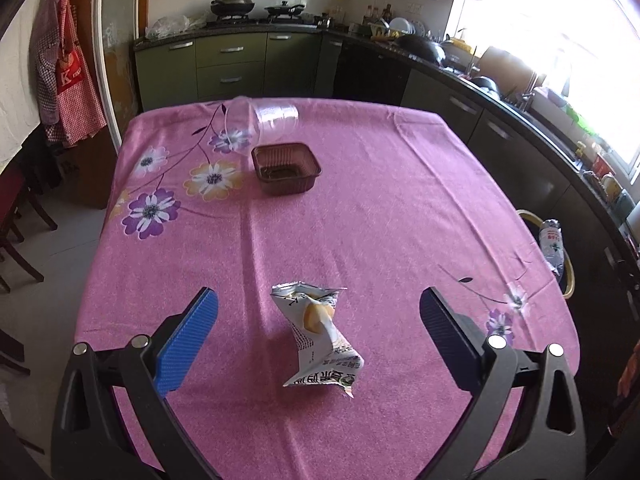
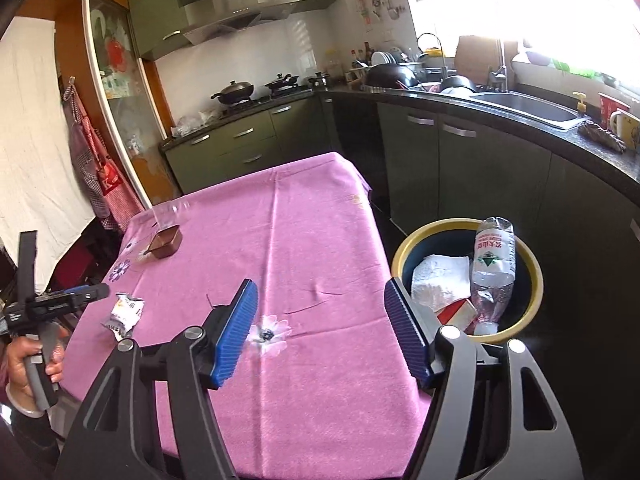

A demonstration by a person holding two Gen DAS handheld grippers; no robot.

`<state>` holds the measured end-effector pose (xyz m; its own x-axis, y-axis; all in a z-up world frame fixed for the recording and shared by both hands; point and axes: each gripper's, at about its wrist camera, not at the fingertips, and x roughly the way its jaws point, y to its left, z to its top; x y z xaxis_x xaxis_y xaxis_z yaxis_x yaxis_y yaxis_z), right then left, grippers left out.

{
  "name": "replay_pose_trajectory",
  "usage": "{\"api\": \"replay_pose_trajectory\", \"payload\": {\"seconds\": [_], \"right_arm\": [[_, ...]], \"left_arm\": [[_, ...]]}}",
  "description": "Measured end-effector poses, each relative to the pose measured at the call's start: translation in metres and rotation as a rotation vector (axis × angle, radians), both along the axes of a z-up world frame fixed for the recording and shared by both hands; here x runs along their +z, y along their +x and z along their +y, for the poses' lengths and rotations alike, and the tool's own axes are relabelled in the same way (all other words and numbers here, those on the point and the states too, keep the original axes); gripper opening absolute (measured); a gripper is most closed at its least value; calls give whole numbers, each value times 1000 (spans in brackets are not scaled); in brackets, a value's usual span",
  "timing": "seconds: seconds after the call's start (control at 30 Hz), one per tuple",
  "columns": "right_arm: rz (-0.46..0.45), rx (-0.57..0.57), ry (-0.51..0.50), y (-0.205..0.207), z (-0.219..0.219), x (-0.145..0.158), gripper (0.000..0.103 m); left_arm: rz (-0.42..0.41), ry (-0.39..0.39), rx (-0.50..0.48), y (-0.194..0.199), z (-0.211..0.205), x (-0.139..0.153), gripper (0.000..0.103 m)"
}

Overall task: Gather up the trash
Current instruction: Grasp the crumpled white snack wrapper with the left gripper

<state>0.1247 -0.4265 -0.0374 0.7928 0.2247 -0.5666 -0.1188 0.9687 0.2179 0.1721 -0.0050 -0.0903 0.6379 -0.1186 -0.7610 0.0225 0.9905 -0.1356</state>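
Note:
A crumpled white snack wrapper [image 1: 320,340] lies on the pink tablecloth [image 1: 380,220] near the front edge. My left gripper [image 1: 319,294] is open, its blue pads wide on either side of the wrapper and not touching it. In the right wrist view a hand holds the left gripper [image 2: 86,293] just left of the wrapper [image 2: 124,314]. My right gripper [image 2: 321,282] is open and empty over the table's right edge. Beside it on the floor stands a yellow-rimmed bin [image 2: 534,280] with a clear plastic bottle [image 2: 492,268], white paper [image 2: 440,280] and a red and white carton [image 2: 456,312].
A brown plastic tray [image 1: 286,166] sits at the table's far side with a clear plastic cup [image 1: 260,120] lying behind it. Dark kitchen cabinets and a counter with a sink [image 2: 532,108] run along the right. Chairs [image 1: 16,216] stand to the table's left.

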Motion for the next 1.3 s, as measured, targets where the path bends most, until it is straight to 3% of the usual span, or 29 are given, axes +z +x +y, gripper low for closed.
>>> {"api": "replay_pose_trajectory", "payload": {"seconds": [0.13, 0.27, 0.53, 0.67, 0.83, 0.93, 1.13, 1.3], "right_arm": [[1, 32, 13, 0, 11, -3, 69], [11, 48, 22, 3, 16, -7, 69], [9, 47, 46, 5, 9, -8, 69], [6, 48, 52, 5, 6, -7, 69], [-4, 52, 57, 2, 4, -4, 69], [-6, 52, 60, 1, 5, -3, 70], [-9, 51, 61, 1, 4, -3, 70], [-21, 51, 62, -2, 3, 0, 70]], "left_arm": [[87, 23, 37, 17, 0, -24, 96], [123, 59, 54, 25, 0, -36, 95], [187, 103, 29, 31, -12, -49, 71], [188, 133, 26, 30, -15, -48, 65], [189, 137, 4, 27, -15, -45, 40], [192, 138, -8, 24, -16, -44, 33], [168, 128, -38, 15, -20, -37, 32], [94, 115, -76, 6, -30, -13, 31]]}}
